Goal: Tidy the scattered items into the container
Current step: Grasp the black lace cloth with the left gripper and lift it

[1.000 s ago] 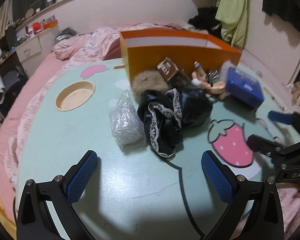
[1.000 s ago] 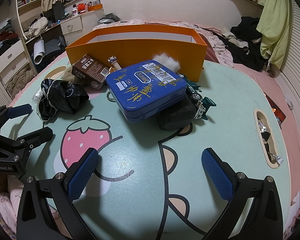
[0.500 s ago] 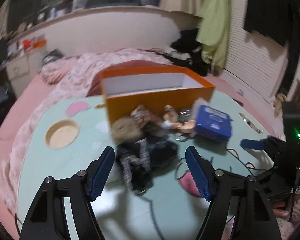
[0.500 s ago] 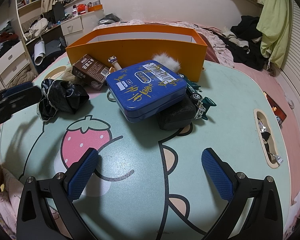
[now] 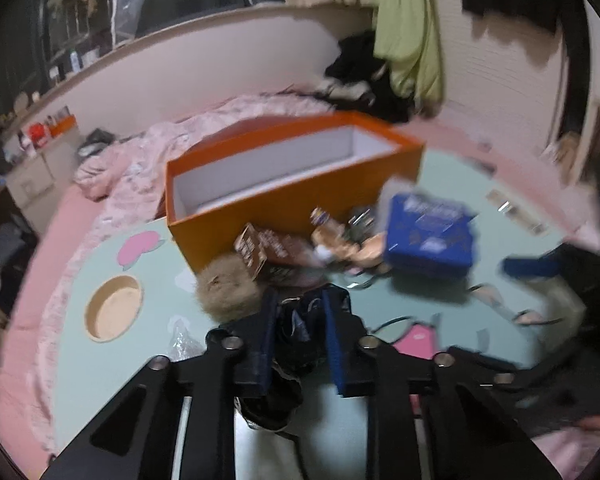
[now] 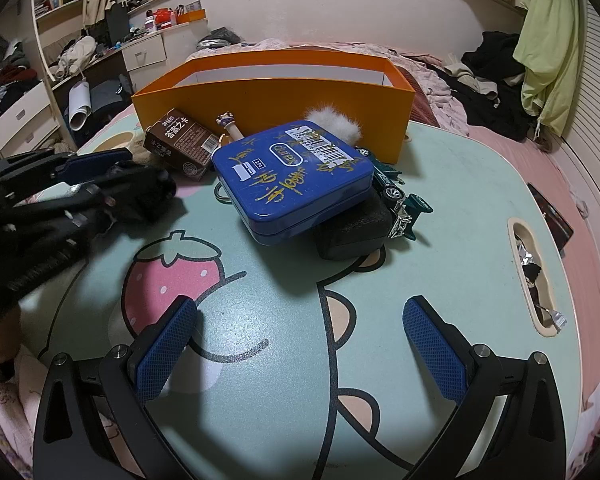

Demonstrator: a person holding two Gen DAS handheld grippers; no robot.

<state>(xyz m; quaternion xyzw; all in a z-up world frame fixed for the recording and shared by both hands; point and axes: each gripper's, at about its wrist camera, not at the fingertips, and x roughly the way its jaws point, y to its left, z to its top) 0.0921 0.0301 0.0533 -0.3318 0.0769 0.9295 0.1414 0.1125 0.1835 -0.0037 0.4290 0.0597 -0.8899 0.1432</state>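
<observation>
My left gripper is shut on a black lace-trimmed cloth, held just above the mint table. The right wrist view shows the same cloth bunched at the left gripper's tips. The open orange box stands behind the pile. In front of it lie a brown carton, a tan fur ball and a blue tin. My right gripper hangs open over the table's front part, with nothing between its fingers.
A black block and a green toy car sit under and beside the tin. A clear plastic bag lies left of my left gripper. A round cup recess and a slot cut into the table. A bed surrounds it.
My left gripper moved forward over the black cloth, its jaws closed on it, and it lifted a little. The right gripper stayed still.
</observation>
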